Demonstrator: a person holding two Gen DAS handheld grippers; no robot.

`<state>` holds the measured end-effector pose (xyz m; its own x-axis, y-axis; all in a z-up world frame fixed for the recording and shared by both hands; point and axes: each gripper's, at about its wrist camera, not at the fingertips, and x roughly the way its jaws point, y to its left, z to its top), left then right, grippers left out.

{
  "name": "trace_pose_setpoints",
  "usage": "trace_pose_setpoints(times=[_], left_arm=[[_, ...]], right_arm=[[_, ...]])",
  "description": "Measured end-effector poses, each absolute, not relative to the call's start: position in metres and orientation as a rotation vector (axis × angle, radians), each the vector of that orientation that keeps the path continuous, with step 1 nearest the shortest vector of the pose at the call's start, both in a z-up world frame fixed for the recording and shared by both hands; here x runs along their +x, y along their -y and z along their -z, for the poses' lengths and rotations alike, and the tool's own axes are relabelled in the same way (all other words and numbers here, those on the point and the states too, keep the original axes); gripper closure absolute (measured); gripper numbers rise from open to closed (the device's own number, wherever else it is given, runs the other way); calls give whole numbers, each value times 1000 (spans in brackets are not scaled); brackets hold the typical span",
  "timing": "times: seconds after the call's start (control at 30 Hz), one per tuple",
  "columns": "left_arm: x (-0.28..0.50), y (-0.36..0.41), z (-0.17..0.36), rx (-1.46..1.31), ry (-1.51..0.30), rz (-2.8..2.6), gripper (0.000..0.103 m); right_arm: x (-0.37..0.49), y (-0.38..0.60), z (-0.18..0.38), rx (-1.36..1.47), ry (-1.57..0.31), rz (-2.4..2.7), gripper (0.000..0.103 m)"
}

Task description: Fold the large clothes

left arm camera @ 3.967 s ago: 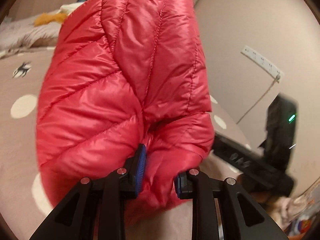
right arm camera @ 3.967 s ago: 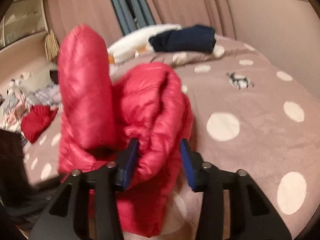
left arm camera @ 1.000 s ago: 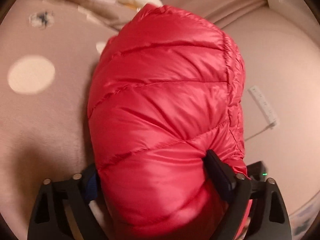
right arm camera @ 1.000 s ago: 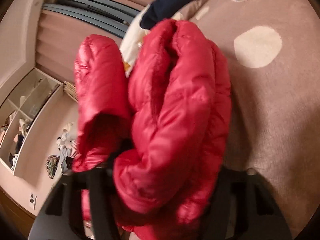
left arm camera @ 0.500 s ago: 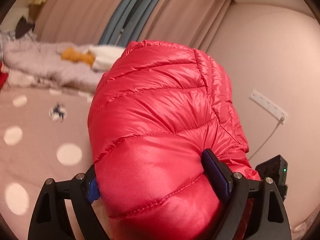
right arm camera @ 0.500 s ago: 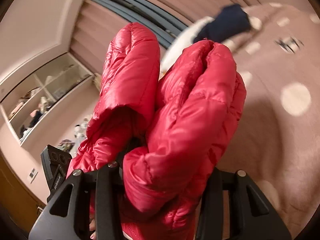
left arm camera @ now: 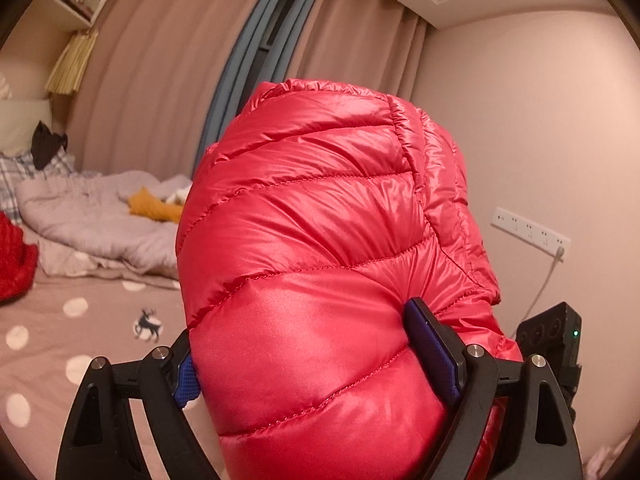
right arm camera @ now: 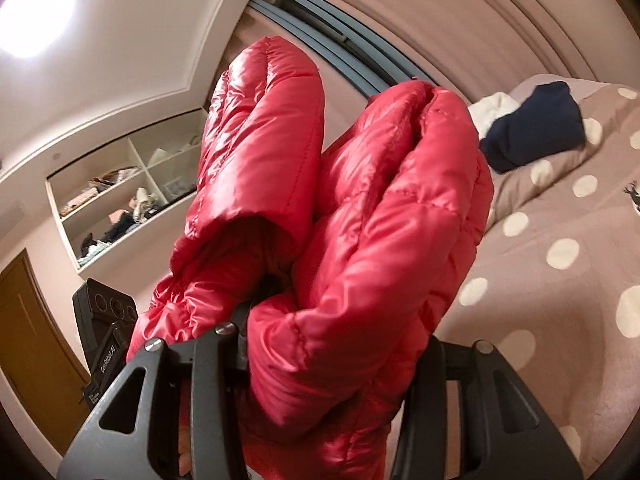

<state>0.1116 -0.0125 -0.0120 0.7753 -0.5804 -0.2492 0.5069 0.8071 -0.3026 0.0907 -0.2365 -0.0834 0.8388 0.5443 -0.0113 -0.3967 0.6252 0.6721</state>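
Both tools, left tool (left arm camera: 316,360) and right tool (right arm camera: 320,364), pinch the red jacket (left arm camera: 320,260); right fingertips buried.

Red quilted down jacket (left arm camera: 316,264), shiny fabric with diagonal stitch lines. I see it bunched into a thick folded bundle, raised clear of the bed. On my right camera it (right arm camera: 360,240) shows as two puffy lobes side by side, one ending in an open cuff.
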Motion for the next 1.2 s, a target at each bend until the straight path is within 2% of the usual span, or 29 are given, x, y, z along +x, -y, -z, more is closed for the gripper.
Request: trace_pose_setpoints(times=[0.27, 0.37, 0.53, 0.6, 0.7, 0.77, 0.87, 1.03, 1.1, 1.17, 1.2], left_arm=[[143, -8, 0, -276, -312, 570, 15], [184, -22, 22, -319, -359, 535, 15], [263, -41, 108, -399, -516, 483, 15], [292, -42, 158, -402, -602, 431, 15], [327, -37, 235, -358, -830, 339, 15], [324, -40, 260, -352, -801, 329, 13], [316, -42, 262, -329, -749, 342, 12], [325, -48, 252, -309, -846, 285, 10], [316, -49, 236, -280, -860, 253, 10], [293, -44, 212, -193, -809, 179, 10], [283, -45, 202, -142, -772, 133, 10]], right_arm=[[124, 217, 63, 635, -213, -577, 58], [170, 205, 70, 605, -270, -563, 58], [239, 177, 117, 521, -421, -469, 58], [270, 173, 163, 516, -531, -418, 58], [302, 162, 229, 431, -690, -292, 61], [310, 159, 263, 376, -770, -255, 61], [300, 170, 275, 409, -712, -287, 60], [298, 168, 262, 357, -759, -267, 56], [295, 161, 247, 324, -779, -253, 48], [284, 159, 232, 260, -782, -197, 32], [276, 162, 224, 239, -768, -177, 29]])
